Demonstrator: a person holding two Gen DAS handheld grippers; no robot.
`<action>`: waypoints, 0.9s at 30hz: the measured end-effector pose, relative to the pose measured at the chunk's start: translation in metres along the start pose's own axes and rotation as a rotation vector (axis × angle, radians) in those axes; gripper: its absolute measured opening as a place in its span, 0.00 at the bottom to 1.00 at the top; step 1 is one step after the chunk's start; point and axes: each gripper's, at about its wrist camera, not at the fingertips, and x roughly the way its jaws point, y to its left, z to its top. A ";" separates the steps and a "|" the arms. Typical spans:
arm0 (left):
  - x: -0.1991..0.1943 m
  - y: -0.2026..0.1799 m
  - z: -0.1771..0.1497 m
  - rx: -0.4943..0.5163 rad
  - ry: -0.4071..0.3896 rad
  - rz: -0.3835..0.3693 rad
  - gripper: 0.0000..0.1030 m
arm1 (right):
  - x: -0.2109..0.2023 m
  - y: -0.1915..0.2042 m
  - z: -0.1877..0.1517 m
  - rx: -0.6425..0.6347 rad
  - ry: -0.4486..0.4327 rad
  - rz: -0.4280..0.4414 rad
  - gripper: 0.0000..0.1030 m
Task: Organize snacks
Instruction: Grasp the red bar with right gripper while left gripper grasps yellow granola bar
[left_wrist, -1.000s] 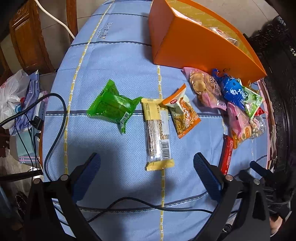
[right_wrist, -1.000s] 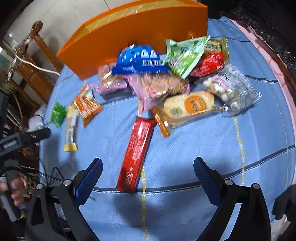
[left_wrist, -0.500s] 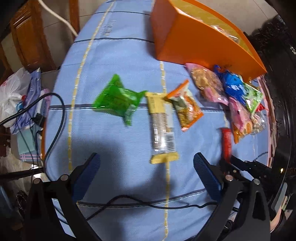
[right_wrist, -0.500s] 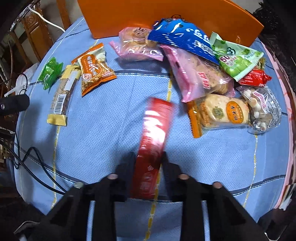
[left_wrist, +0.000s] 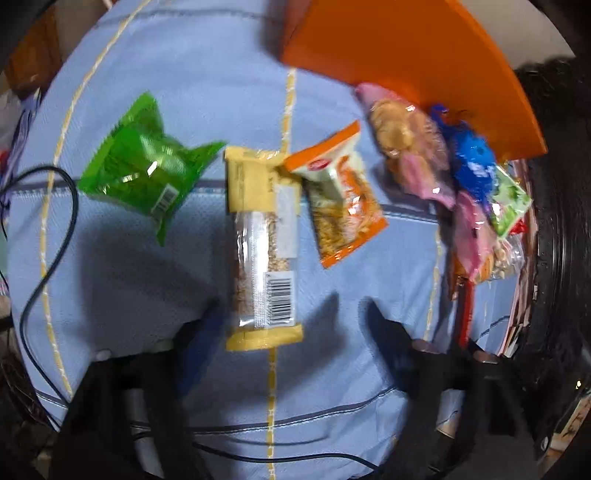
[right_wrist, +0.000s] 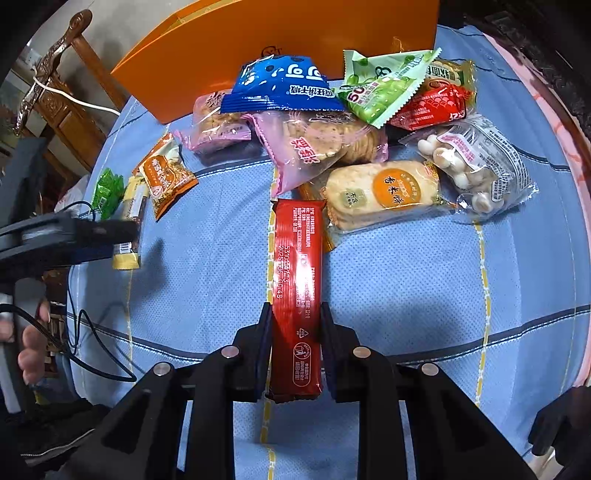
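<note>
Right tool (right_wrist: 295, 321) is clenched on the near end of the long red bar packet (right_wrist: 297, 280); both pads press its sides, and the packet runs away from the tool toward the snack pile, its far end just beside the rice-cracker pack (right_wrist: 384, 192). Left tool (left_wrist: 291, 332) points steeply down over the yellow-ended cereal bar (left_wrist: 264, 247); its jaws have just been closing, the near end of the bar lies between them, and the blurred pads do not yet press on it, so nothing is gripped. That bar lies flat on the blue-clothed desk (left_wrist: 184, 74), barcode toward the tool. To its left lies the green packet (left_wrist: 144, 170), a corner reaching close to the bar; to its right the orange noodle-snack packet (left_wrist: 343, 195), whose top corner touches or overlaps the bar's far end. The orange box (right_wrist: 280, 48) stands at the far side of the desk. In front of it the pile: blue bag (right_wrist: 280, 88) on top of a pink biscuit bag (right_wrist: 314, 144), a light green packet (right_wrist: 384, 88), a red packet (right_wrist: 432, 107), a clear bag of white balls (right_wrist: 476, 162). A black cable (left_wrist: 48, 240) loops over the left edge of the desk. A person's fingers (right_wrist: 31, 343) show at the left edge of the right wrist view.
</note>
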 end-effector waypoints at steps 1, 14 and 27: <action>0.002 -0.001 0.002 0.008 0.001 0.015 0.54 | -0.001 0.004 -0.004 0.000 0.000 0.002 0.23; -0.021 -0.015 -0.008 0.107 -0.085 0.175 0.28 | -0.025 0.010 0.017 -0.069 -0.049 0.050 0.23; -0.016 -0.016 -0.011 0.118 -0.067 0.193 0.27 | 0.022 0.022 0.015 -0.196 0.087 -0.034 0.23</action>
